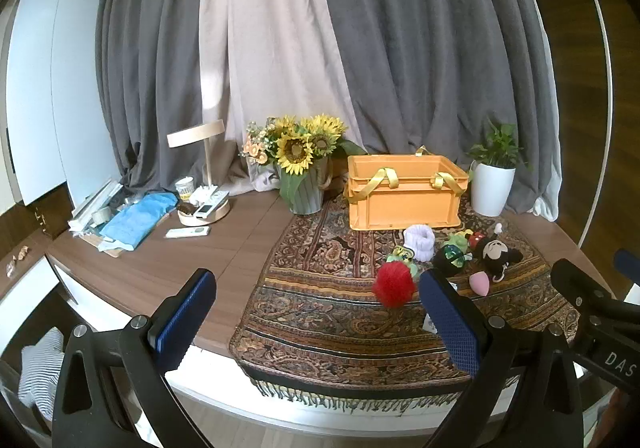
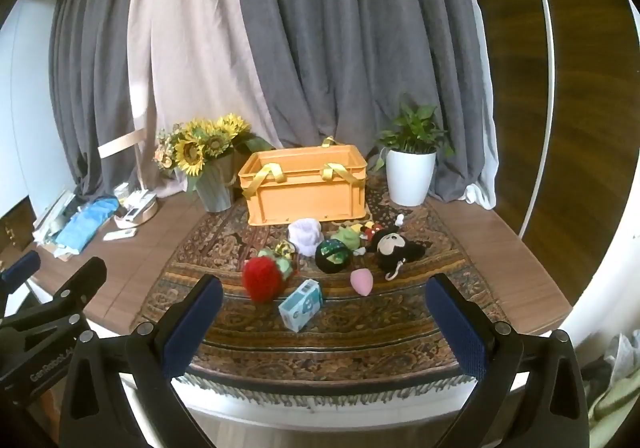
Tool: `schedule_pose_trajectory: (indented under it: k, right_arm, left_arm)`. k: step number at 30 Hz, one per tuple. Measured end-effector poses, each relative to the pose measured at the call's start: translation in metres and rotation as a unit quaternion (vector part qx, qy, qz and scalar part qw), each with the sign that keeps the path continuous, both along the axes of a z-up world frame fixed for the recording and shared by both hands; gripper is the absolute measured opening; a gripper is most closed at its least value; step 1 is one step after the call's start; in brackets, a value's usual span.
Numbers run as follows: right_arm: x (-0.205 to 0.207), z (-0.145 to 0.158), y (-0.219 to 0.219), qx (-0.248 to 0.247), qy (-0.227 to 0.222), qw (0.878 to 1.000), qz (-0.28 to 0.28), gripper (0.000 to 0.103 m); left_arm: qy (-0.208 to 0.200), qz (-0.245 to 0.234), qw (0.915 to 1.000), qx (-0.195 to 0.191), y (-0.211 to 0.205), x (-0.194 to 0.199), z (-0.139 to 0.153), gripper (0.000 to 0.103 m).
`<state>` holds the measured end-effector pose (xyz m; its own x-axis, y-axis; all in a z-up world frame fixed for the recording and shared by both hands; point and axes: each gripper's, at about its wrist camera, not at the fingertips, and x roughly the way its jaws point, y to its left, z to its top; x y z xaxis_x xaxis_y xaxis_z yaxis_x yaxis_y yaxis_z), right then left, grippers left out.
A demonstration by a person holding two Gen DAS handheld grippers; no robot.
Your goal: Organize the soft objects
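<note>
The left gripper (image 1: 316, 314) and the right gripper (image 2: 326, 318) both hang before the table edge with fingers spread wide, nothing between them; the soft things lie loose on the patterned cloth (image 2: 360, 332) in front of the orange crate (image 2: 306, 188): a red pompom (image 2: 262, 280), a white scrunchie (image 2: 306, 236), a black-and-green ball (image 2: 333, 256), a mouse plush (image 2: 394, 248), a pink makeup sponge (image 2: 362, 281); a tissue pack (image 2: 301, 304) lies nearest; sunflowers (image 1: 298, 146) stand left of the crate, a potted plant (image 2: 410, 172) stands right.

left gripper (image 1: 316, 312) | right gripper (image 2: 324, 312) | black frames | blue textured pads | silver screws
</note>
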<state>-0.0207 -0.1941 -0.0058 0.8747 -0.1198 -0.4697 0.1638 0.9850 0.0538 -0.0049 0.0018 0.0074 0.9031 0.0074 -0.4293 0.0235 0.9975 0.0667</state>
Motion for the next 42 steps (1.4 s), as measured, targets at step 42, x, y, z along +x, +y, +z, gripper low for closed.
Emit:
schedule_pose_trajectory:
  k: [42]
  right_arm:
    - [-0.001,-0.002,0.002,-0.001,-0.002,1.0,-0.001,0.102]
  left_arm:
    - [-0.003,-0.005,1.0,0.002,-0.011,-0.007,-0.002,0.103]
